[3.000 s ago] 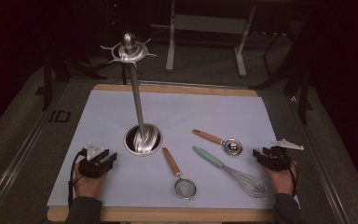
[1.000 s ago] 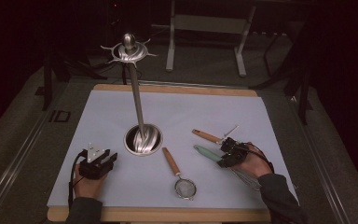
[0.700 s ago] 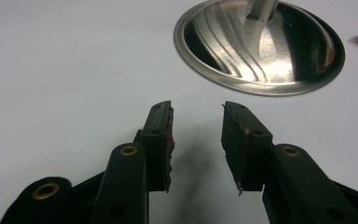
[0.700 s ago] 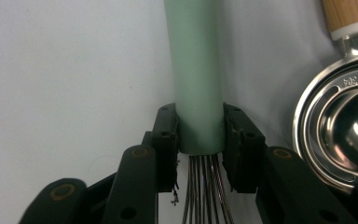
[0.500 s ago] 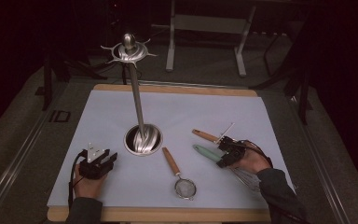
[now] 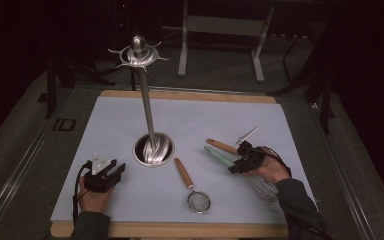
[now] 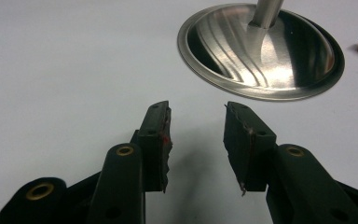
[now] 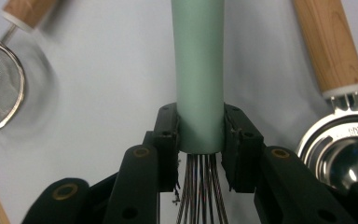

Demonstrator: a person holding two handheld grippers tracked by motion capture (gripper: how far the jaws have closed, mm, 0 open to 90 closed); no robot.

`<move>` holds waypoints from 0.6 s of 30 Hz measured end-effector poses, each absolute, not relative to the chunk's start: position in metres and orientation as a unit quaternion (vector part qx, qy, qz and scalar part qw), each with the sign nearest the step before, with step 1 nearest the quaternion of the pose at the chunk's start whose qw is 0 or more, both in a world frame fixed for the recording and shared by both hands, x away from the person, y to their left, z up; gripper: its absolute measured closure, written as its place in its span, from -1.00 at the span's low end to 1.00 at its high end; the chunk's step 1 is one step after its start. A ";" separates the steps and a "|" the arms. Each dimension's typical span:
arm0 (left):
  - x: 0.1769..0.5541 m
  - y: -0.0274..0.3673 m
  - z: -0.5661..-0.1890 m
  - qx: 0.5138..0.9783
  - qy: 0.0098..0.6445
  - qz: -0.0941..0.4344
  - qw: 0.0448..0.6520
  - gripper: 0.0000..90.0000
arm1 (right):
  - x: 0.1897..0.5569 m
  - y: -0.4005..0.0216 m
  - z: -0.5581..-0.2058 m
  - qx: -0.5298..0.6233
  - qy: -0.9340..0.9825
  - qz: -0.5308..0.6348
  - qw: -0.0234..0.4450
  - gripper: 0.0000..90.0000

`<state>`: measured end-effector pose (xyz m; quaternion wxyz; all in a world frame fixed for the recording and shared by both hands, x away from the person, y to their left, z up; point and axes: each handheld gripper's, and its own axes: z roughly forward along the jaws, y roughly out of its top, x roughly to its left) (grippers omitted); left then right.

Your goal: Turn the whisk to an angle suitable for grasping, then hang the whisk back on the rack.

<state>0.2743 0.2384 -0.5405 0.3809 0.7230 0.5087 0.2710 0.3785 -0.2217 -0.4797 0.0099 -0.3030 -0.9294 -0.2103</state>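
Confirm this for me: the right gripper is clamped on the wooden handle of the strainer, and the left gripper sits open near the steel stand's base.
Not quite. The right gripper is clamped on the mint-green handle of the whisk, as the right gripper view shows; the strainer lies apart on the mat. The rest holds: the left gripper sits open near the steel stand's base.

Whisk [image 8: 199, 84] wires cut off by bottom edge.
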 end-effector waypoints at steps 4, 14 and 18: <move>0.274 0.237 -0.540 0.725 0.505 0.275 0.378 0.36 | 0.379 -0.220 -0.477 -0.300 -0.928 -0.223 0.007 0.54; 0.273 0.237 -0.540 0.727 0.502 0.279 0.377 0.34 | 0.380 -0.217 -0.471 -0.293 -0.919 -0.264 0.010 0.54; 0.273 0.238 -0.540 0.725 0.504 0.276 0.380 0.34 | 0.381 -0.215 -0.469 -0.280 -0.917 -0.285 0.012 0.54</move>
